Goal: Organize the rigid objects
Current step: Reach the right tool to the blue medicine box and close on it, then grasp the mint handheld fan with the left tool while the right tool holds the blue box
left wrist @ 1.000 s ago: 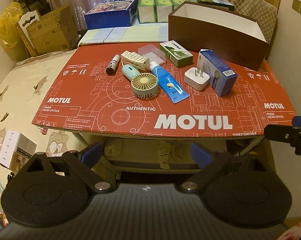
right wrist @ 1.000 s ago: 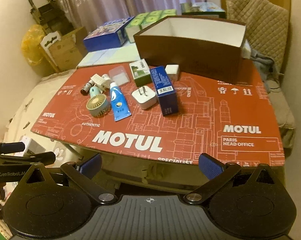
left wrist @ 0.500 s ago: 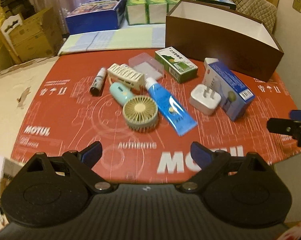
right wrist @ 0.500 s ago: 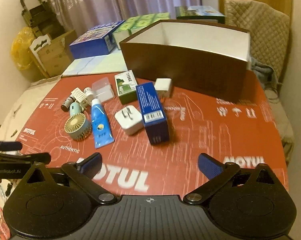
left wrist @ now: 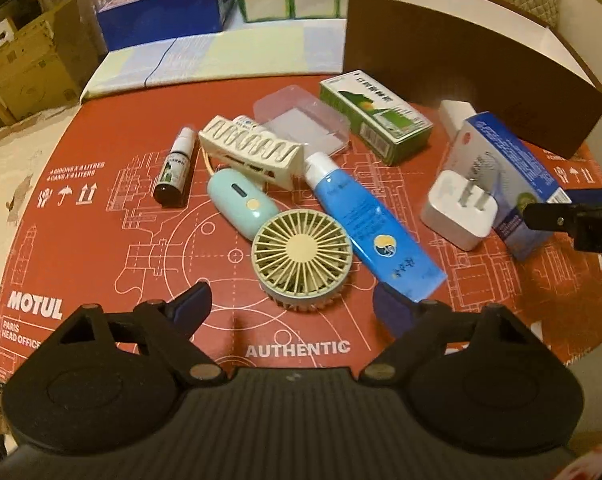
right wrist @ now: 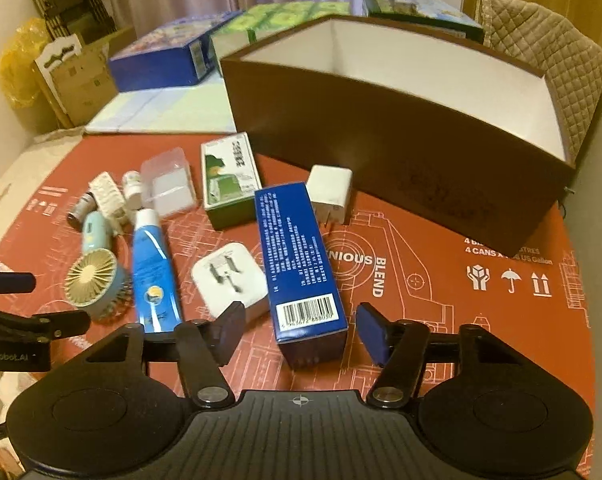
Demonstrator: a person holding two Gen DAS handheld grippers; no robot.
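Observation:
On the red printed board (left wrist: pixel 101 240) lie several small items. The round green fan (left wrist: pixel 301 258) sits just ahead of my left gripper (left wrist: pixel 293 312), partly between its closing jaws and untouched. A blue tube (left wrist: pixel 369 224) runs beside the right fingertip (left wrist: pixel 393 314). My right gripper (right wrist: pixel 303 332) straddles the near end of the blue carton (right wrist: pixel 301 264). Its jaws are closing, with small gaps left on both sides. A white plug (right wrist: pixel 231 280) lies by the left pad (right wrist: pixel 231 330). The open brown box (right wrist: pixel 381 128) stands behind.
Also on the board are a green carton (left wrist: pixel 377 116), a clear case (left wrist: pixel 301 120), a ribbed white piece (left wrist: pixel 253 152), a small bottle (left wrist: pixel 173 172) and a second white adapter (right wrist: pixel 329 192). Boxes (right wrist: pixel 161 60) line the back, with a quilted chair (right wrist: pixel 553 60) at right.
Both grippers came forward and down over the board. The right jaws narrowed around the blue carton's near end. The left gripper drew up to the fan, its jaws slightly narrower.

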